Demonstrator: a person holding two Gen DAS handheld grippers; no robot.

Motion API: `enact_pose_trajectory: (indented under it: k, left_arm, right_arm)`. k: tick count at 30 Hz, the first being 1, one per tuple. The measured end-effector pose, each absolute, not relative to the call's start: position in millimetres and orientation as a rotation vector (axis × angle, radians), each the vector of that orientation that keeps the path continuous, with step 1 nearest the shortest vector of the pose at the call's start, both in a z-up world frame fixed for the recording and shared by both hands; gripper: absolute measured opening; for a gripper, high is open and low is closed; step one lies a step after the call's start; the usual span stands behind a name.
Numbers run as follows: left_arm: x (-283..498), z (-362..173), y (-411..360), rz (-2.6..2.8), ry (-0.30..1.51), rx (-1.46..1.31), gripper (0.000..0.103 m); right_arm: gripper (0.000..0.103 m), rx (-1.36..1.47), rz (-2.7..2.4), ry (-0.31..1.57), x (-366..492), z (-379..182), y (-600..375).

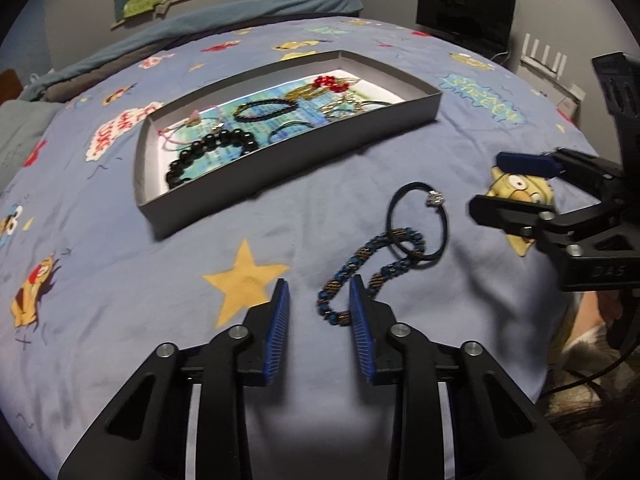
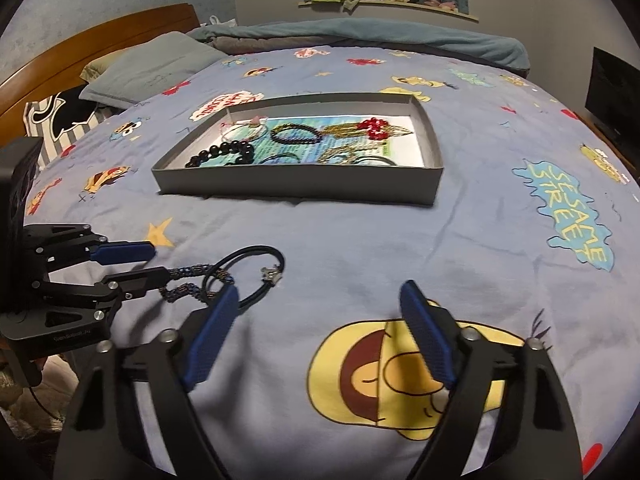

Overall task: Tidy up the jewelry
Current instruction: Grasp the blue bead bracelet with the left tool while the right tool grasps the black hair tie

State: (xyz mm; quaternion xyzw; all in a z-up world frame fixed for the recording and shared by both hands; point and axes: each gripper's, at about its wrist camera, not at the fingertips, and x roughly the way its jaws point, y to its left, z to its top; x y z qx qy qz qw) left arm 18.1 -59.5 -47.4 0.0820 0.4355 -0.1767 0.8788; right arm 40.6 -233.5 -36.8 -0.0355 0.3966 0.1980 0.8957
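A grey shallow box [image 1: 304, 168] [image 2: 304, 184] sits on the bed and holds several bracelets and necklaces, among them a black bead bracelet [image 1: 212, 148] and a red bead piece [image 1: 330, 82]. On the sheet in front of it lie a blue-and-gold beaded bracelet [image 1: 376, 276] [image 2: 188, 280] and a black cord bracelet with a silver charm [image 1: 416, 224] [image 2: 256, 276], overlapping. My left gripper [image 1: 318, 292] [image 2: 132, 266] is open, its right finger beside the beaded bracelet. My right gripper [image 2: 320, 308] [image 1: 486, 182] is open and empty, to the right of both bracelets.
The bed is covered by a blue Sesame Street sheet [image 2: 500, 240]. Pillows [image 2: 152, 68] and a wooden headboard [image 2: 100, 40] lie at the left. A folded blanket [image 2: 360, 36] runs along the far edge. A dark monitor [image 1: 464, 12] stands beyond the bed.
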Motion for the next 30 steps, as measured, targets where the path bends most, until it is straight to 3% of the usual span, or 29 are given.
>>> enact_pose_trajectory:
  k: [5, 8, 11, 22, 26, 28, 30]
  left_arm:
    - [22.3, -55.7, -63.2, -0.375, 0.937, 0.178, 0.021]
    - [24.3, -58.7, -62.1, -0.381, 0.946, 0.169, 0.021]
    - [27.9, -62.8, -59.9, -0.385, 0.961, 0.154, 0.021]
    - [35.2, -71.1, -68.4, -0.393, 0.977, 0.199, 0.021]
    - [35.5, -73.7, -70.7, -0.391, 0.970, 0.217, 0.021]
    - [35.6, -73.6, -67.8, -0.389, 0.962, 0.204, 0.016]
    - [36.1, -72.7, -65.1, -0.388, 0.958, 0.193, 0.009]
  right_arm:
    - [0.043, -0.071, 0.449, 0.846, 43.7, -39.3, -222.1]
    - [0.034, -0.073, 0.469, 0.862, 44.6, -42.6, -215.0]
    - [0.030, -0.068, 0.468, 0.877, 48.2, -46.7, -210.7]
    - [0.029, -0.074, 0.444, 0.914, 59.0, -57.7, -203.2]
    - [0.022, -0.071, 0.434, 0.923, 63.2, -61.0, -202.6]
    - [0.013, -0.073, 0.429, 0.919, 63.6, -61.0, -203.9]
    - [0.013, -0.071, 0.434, 0.915, 62.9, -60.2, -205.5]
